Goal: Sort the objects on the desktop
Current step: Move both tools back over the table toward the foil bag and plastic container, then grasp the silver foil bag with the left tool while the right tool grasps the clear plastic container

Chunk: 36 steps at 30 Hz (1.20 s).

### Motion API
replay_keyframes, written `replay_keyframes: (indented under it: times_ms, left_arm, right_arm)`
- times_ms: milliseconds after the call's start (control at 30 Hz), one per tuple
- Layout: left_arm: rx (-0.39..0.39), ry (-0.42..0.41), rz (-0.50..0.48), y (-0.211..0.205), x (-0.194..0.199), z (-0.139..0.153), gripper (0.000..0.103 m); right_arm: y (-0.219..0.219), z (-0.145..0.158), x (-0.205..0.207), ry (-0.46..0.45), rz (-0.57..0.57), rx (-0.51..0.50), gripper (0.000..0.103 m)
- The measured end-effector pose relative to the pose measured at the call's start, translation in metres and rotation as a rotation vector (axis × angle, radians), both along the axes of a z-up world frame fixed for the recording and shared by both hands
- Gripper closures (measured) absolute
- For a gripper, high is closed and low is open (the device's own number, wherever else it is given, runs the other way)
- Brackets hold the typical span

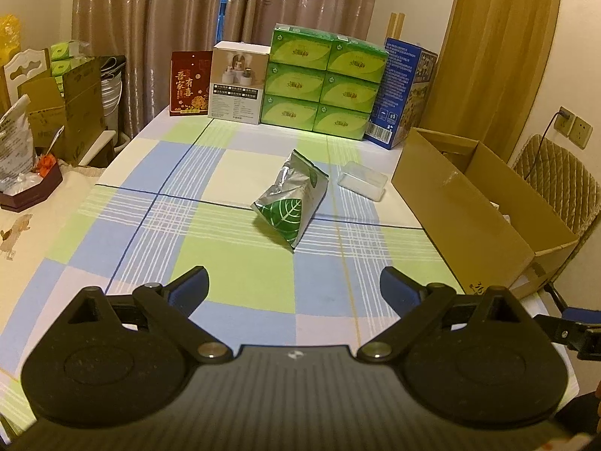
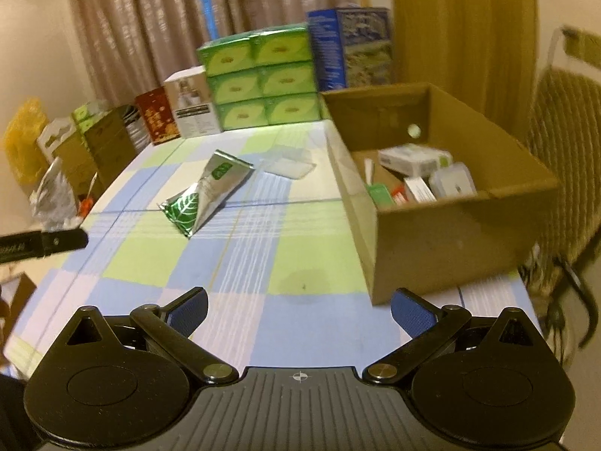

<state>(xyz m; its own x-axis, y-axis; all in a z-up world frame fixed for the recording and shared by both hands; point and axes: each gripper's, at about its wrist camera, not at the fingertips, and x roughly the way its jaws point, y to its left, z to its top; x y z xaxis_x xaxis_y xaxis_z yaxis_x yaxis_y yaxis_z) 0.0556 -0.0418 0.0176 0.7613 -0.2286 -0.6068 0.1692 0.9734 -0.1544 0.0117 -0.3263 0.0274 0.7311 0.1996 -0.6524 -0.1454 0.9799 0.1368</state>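
Note:
A silver pouch with a green leaf print (image 1: 291, 199) (image 2: 206, 193) lies in the middle of the checked tablecloth (image 1: 233, 263). Just beyond it to the right sits a clear plastic lid or tray (image 1: 362, 180) (image 2: 289, 165). An open cardboard box (image 1: 465, 203) (image 2: 443, 233) stands at the table's right edge, holding several small packages (image 2: 417, 176). My left gripper (image 1: 295, 285) hovers open over the near cloth, well short of the pouch. My right gripper (image 2: 298, 310) is open too, near the box's front corner, with nothing between its fingers.
Along the far edge stand a red packet (image 1: 189, 82), a white carton (image 1: 238, 82), stacked green tissue packs (image 1: 323, 82) and a blue box (image 1: 405, 94). Cartons and bags crowd the left side (image 1: 67, 112). A padded chair (image 1: 556, 180) is behind the box.

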Motion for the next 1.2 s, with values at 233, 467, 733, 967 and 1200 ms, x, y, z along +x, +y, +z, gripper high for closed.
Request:
replay_keyframes:
  times_ms: [233,467,733,967,1200]
  left_arm:
    - [0.03,-0.013,-0.061,0.003,0.029,-0.001,0.007]
    - [0.057,0.011,-0.123,0.009,0.075,-0.01,0.007]
    - [0.13,0.037,-0.222,0.0,0.139,-0.026,0.007]
    - [0.16,0.048,-0.309,-0.01,0.208,-0.033,0.007]
    - [0.195,0.099,-0.425,-0.026,0.261,-0.056,0.007]
  right_arm:
    - [0.032,0.008,0.031,-0.085,0.178,-0.139,0.002]
    - [0.055,0.011,0.086,-0.114,0.294,-0.209,0.002]
    - [0.082,-0.011,0.165,-0.078,0.449,-0.343,0.002]
    - [0.1,-0.033,0.239,0.002,0.568,-0.463,0.002]
    - [0.116,-0.052,0.306,0.085,0.638,-0.564,0.014]
